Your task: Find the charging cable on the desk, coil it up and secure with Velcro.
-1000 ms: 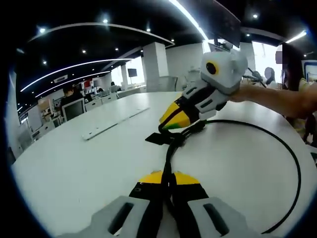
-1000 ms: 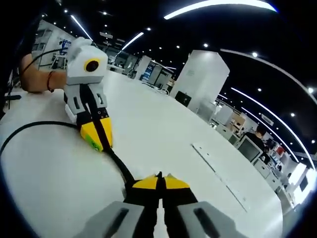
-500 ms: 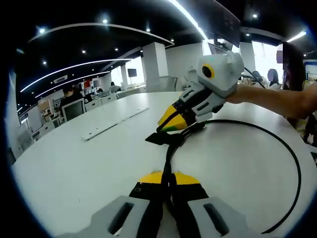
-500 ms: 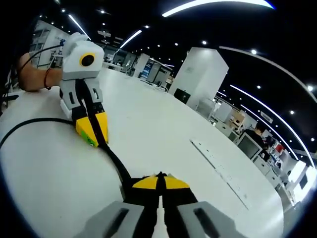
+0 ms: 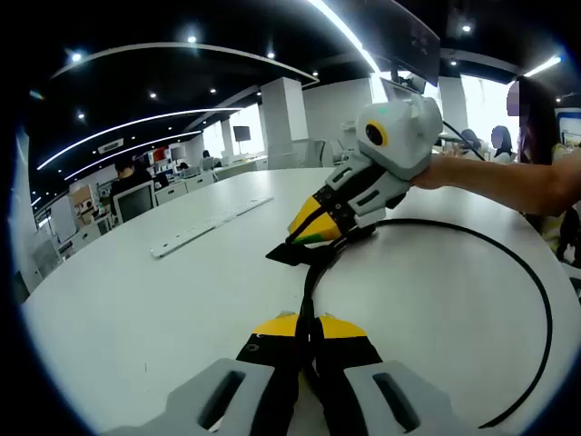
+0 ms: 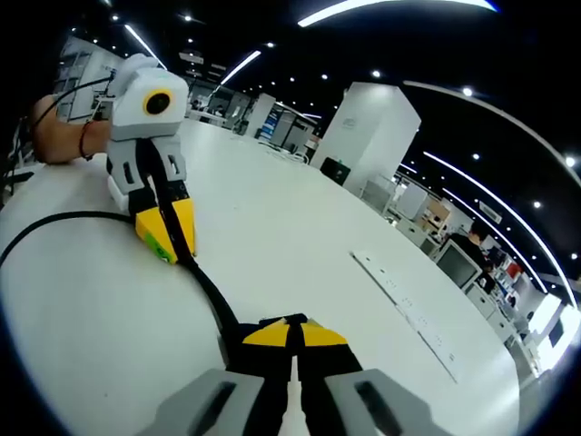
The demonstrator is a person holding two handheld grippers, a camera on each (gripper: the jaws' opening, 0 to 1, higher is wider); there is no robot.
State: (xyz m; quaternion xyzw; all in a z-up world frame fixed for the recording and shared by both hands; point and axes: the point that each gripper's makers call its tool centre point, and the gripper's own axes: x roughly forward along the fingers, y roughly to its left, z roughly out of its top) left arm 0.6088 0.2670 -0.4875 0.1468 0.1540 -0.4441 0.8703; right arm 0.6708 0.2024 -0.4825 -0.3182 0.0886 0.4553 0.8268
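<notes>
1. Left gripper (image 5: pixel 309 329), bottom centre of the left gripper view, jaws pressed together on the black charging cable (image 5: pixel 313 282).
2. Right gripper (image 6: pixel 290 331), bottom centre of the right gripper view, likewise clamped on the same cable (a short stretch runs between the two grippers).
3. Cable loops wide across the white desk (image 5: pixel 136 300), lower right.
4. Black Velcro strap (image 5: pixel 289 253) at centre, by the right gripper's yellow tips.
5. White strip (image 5: pixel 209 225) upper left.
</notes>
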